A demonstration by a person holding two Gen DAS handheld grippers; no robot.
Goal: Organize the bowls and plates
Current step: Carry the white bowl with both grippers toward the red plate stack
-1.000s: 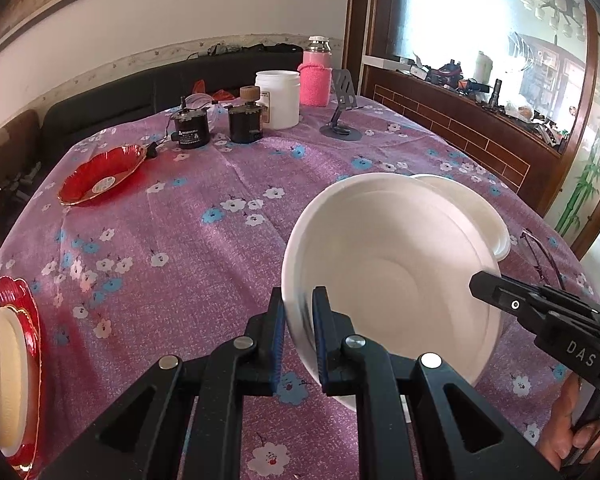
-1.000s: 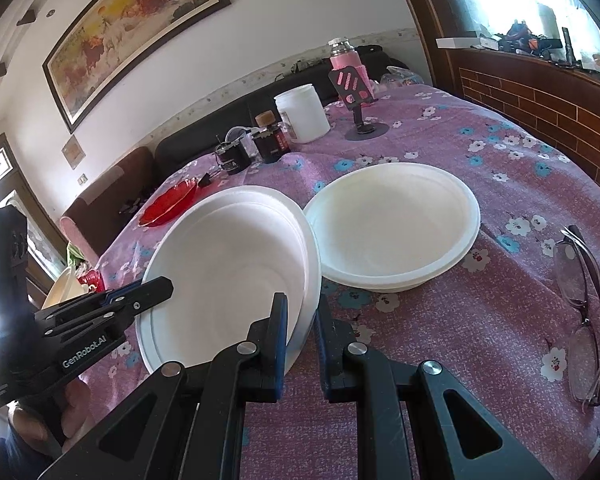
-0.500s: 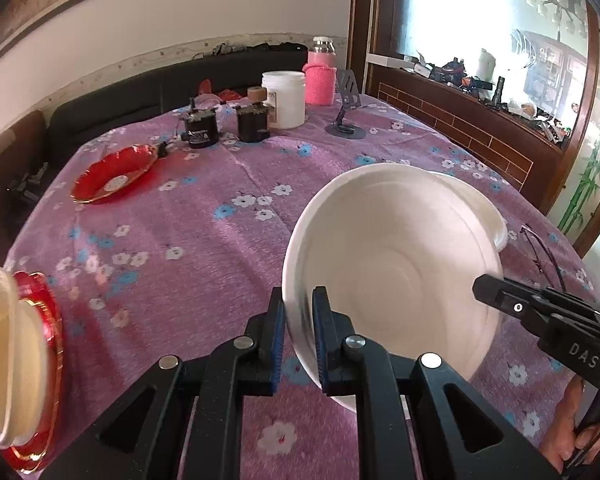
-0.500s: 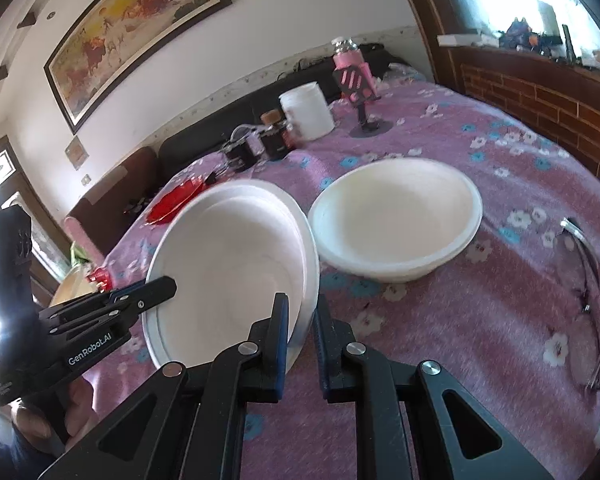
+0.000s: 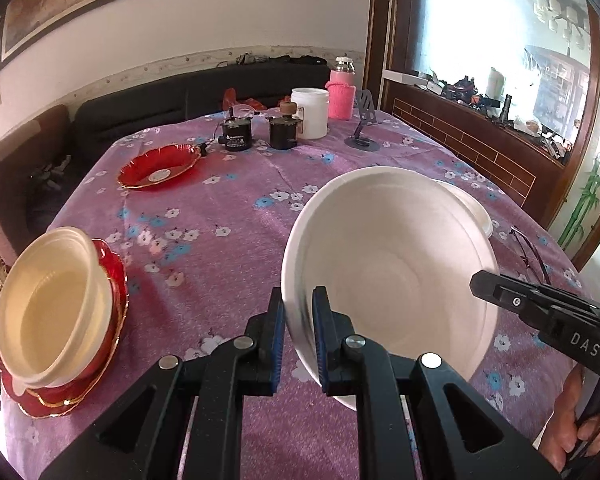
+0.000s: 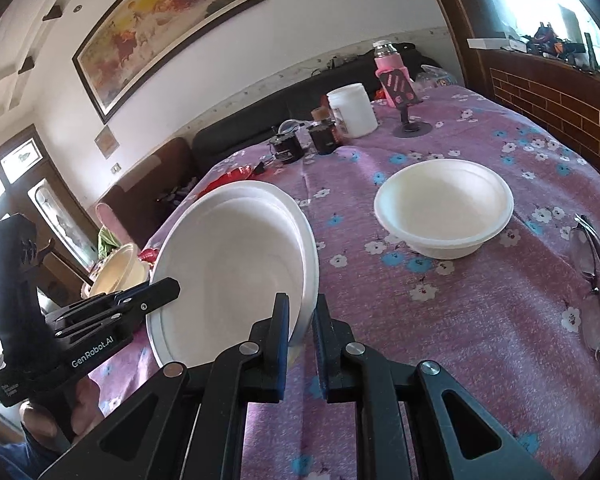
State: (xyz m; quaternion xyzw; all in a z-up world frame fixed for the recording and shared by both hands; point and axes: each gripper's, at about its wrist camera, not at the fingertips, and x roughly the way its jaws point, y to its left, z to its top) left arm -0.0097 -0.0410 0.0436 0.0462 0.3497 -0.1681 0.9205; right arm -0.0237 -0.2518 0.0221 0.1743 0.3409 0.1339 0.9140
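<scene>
**Both grippers clamped on one white bowl, held above the counter**

I have the left gripper (image 5: 298, 330) and the right gripper (image 6: 300, 332) each pinched nearly closed on the rim of the same white bowl (image 5: 388, 276), on opposite sides. Fingers (image 5: 277, 336) press the thin wall from inside and outside. The bowl hangs clear of the counter (image 5: 228, 220), tilted, its open mouth facing up and toward the left camera. It is round, so no long axis to call; the rim plane slopes down toward the near edge.

Around it:
- Second white bowl (image 6: 444, 210) sits upright on the cloth just beyond, right of the held one.
- Glasses (image 6: 594, 280) lie folded near the right edge, apart from that bowl.
- Cream bowl (image 5: 50, 308) is nested on a stack of red plates (image 5: 60, 392) at the near left edge.
- A single red plate (image 5: 158, 166) lies further back on the left.
- Far end: two dark jars (image 5: 236, 136), white tub (image 5: 310, 112), pink-sleeved bottle (image 5: 342, 94), phone stand (image 5: 362, 126).

Cloth between the held bowl and the red stack is bare.
</scene>
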